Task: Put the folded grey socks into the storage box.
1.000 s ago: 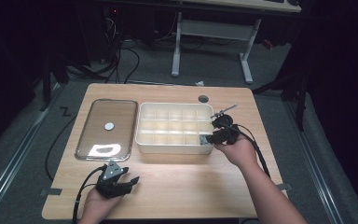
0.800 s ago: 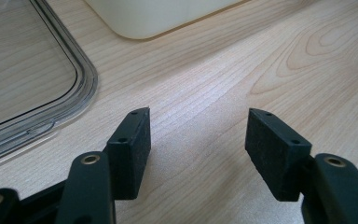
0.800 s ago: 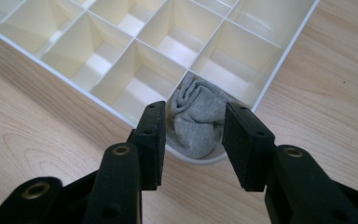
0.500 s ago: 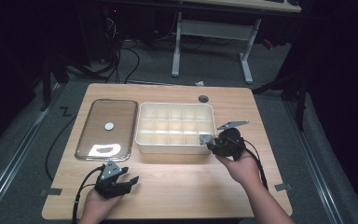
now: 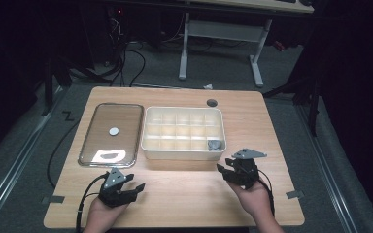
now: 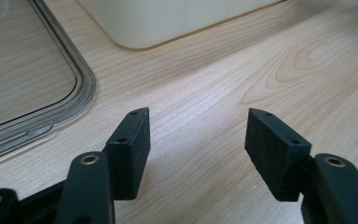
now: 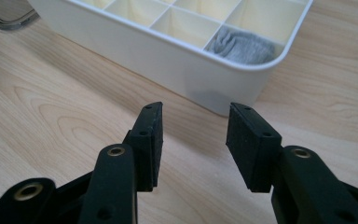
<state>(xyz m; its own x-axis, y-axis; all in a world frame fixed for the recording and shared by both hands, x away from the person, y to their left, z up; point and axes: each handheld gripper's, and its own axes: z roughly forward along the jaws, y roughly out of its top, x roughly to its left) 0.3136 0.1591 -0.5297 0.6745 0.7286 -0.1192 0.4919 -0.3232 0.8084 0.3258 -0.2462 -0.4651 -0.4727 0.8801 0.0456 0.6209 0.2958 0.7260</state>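
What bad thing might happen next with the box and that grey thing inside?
The grey cloth sits in the corner cell nearest the right gripper, whose open, empty jaws have just been widening, so a bump might shove the light box. The clear lid lies close beside the box; a sliding box may knock it.

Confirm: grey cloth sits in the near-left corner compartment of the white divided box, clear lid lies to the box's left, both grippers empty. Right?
Not quite. The grey cloth sits in the near-right corner compartment of the white divided box, as the high view shows. The rest holds: the clear lid lies to the box's left, and the left gripper and right gripper are empty.
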